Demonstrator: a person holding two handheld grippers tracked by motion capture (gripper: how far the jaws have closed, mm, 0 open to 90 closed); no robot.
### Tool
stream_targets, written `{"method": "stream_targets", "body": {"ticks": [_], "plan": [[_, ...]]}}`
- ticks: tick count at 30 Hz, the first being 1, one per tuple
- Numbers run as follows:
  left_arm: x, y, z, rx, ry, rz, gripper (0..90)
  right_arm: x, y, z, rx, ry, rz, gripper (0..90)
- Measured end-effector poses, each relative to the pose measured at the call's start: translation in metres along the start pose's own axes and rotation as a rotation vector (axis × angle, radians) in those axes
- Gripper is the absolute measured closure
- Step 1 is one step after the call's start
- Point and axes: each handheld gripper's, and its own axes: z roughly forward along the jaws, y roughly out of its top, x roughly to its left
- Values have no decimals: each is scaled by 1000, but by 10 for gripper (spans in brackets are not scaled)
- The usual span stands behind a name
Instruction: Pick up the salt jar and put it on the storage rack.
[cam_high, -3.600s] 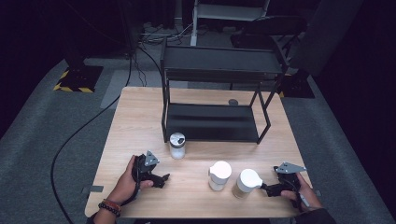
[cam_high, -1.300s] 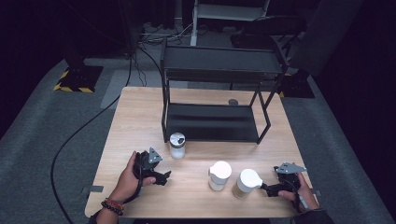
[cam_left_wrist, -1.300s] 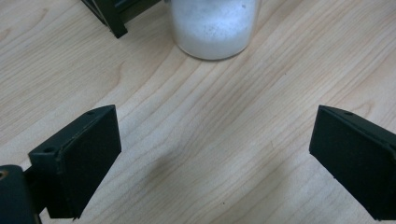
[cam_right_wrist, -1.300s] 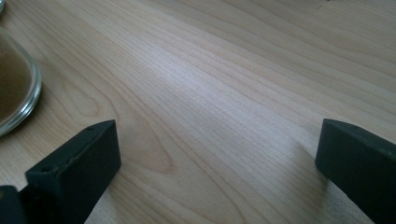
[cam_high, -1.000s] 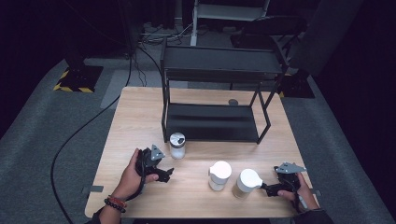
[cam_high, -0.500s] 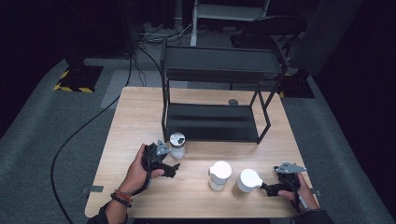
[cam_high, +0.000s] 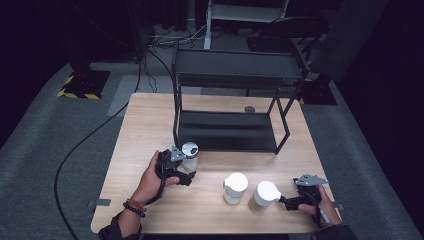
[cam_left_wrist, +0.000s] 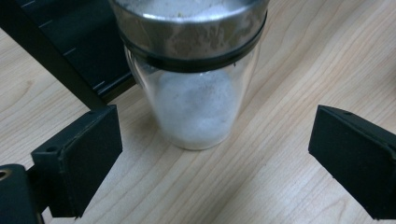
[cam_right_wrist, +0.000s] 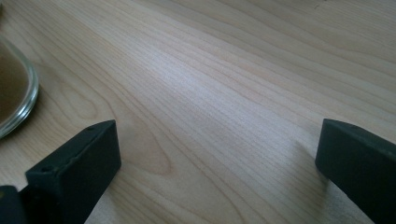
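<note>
A small glass shaker (cam_high: 189, 155) with a metal lid and white powder stands on the wooden table (cam_high: 150, 125), just in front of the black rack's left leg. My left gripper (cam_high: 183, 168) is open right beside it; in the left gripper view the shaker (cam_left_wrist: 194, 88) stands just ahead of the gap between the wide-apart jaws, untouched. Two white-lidded jars (cam_high: 235, 187) (cam_high: 263, 195) stand near the front edge. My right gripper (cam_high: 289, 201) rests open on the table just right of the second jar, whose glass base (cam_right_wrist: 14, 88) shows at the left edge.
A black two-tier metal rack (cam_high: 235, 100) occupies the table's back half. A small round grey object (cam_high: 249, 109) lies behind the rack's lower shelf. Bare wood lies between the shaker and the jars, and along the left side.
My left gripper has moved forward and right from the front left of the table up to the shaker. The right gripper and both jars have stayed where they were.
</note>
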Motion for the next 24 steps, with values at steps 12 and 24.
{"method": "stream_targets", "body": {"ticks": [12, 24], "plan": [[2, 9, 9, -14, -8, -13, 29, 0, 0, 0, 0, 0, 0, 0], [5, 16, 21, -8, -9, -32, 35, 0, 0, 0, 0, -1, 0, 0]]}}
